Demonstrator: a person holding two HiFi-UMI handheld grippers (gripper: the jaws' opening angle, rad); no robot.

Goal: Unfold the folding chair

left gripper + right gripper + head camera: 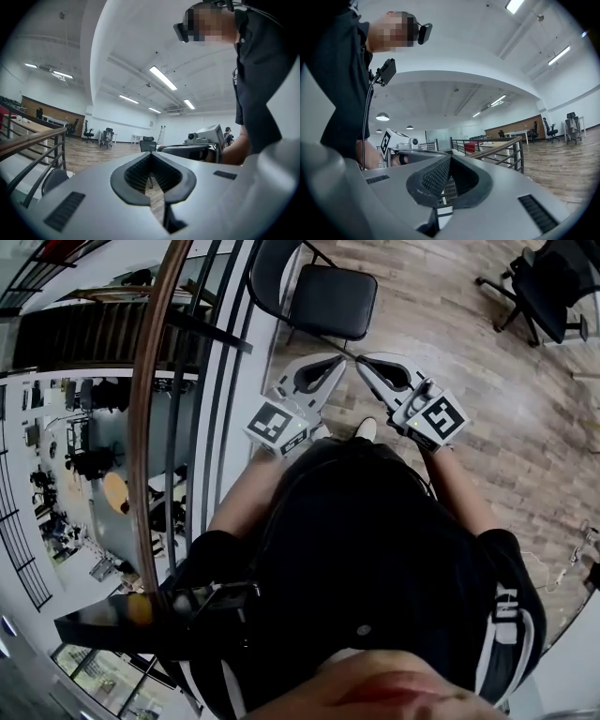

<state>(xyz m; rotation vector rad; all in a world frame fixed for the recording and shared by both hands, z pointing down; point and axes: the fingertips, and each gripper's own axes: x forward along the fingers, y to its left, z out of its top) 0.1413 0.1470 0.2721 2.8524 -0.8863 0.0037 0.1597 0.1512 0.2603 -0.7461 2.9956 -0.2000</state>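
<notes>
The black folding chair point(328, 298) stands opened out on the wood floor at the top of the head view, with its seat flat and its curved back toward the railing. Just in front of it, my left gripper point(337, 360) and right gripper point(362, 362) are held level with their tips angled toward each other, nearly meeting. Both are shut with nothing between the jaws, and neither touches the chair. In the left gripper view my left gripper point(151, 157) looks past the right gripper's body point(206, 136). The right gripper point(447, 161) faces the left gripper's marker cube point(391, 139).
A wooden handrail on black bars point(155, 381) runs along the left, with a drop to a lower floor beyond it. A black office chair point(553, 287) stands at the top right. More office chairs point(107, 137) stand far off across the wood floor.
</notes>
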